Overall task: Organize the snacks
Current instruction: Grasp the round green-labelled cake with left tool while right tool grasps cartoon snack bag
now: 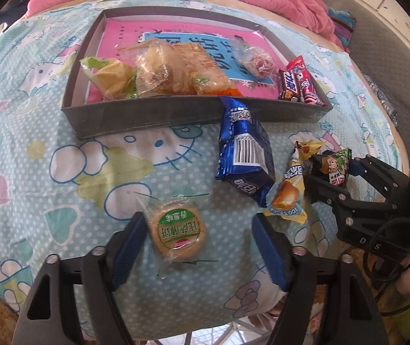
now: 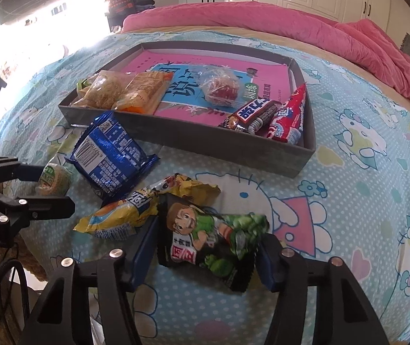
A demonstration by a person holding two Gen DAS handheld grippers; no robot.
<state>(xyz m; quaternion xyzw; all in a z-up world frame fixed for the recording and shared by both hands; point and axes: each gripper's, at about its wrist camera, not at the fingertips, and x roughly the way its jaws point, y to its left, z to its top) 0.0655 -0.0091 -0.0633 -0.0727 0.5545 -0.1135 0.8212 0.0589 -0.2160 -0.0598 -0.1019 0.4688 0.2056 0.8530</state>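
Both hands are going for loose snacks at once, and everything is best placed against the grey tray (image 1: 153,118) lying on the cartoon-print bedsheet (image 1: 32,132). The left gripper (image 1: 199,241) hangs over the round biscuit packet (image 1: 177,234), which lies on the sheet well in front of the tray's near wall; its blue pads stand apart, the left one touching the wrapper's edge, the right one clear of it, so nothing is gripped yet. The right gripper (image 2: 205,256) straddles the black-and-green cartoon packet (image 2: 210,241), further from the tray than the blue packet (image 2: 110,155) that leans on the near wall, and just beside the yellow packet (image 2: 135,210). Its pads sit at the wrapper's two sides, but whether they truly pinch it I cannot tell. To do this well, I'd say each hand should settle lower so the pads catch the body of the snack rather than the crinkly seal. The right hand should keep clear of the yellow wrapper, which overlaps its packet's corner. Then lift straight up and carry over the near wall into the bare pink patch of the tray.
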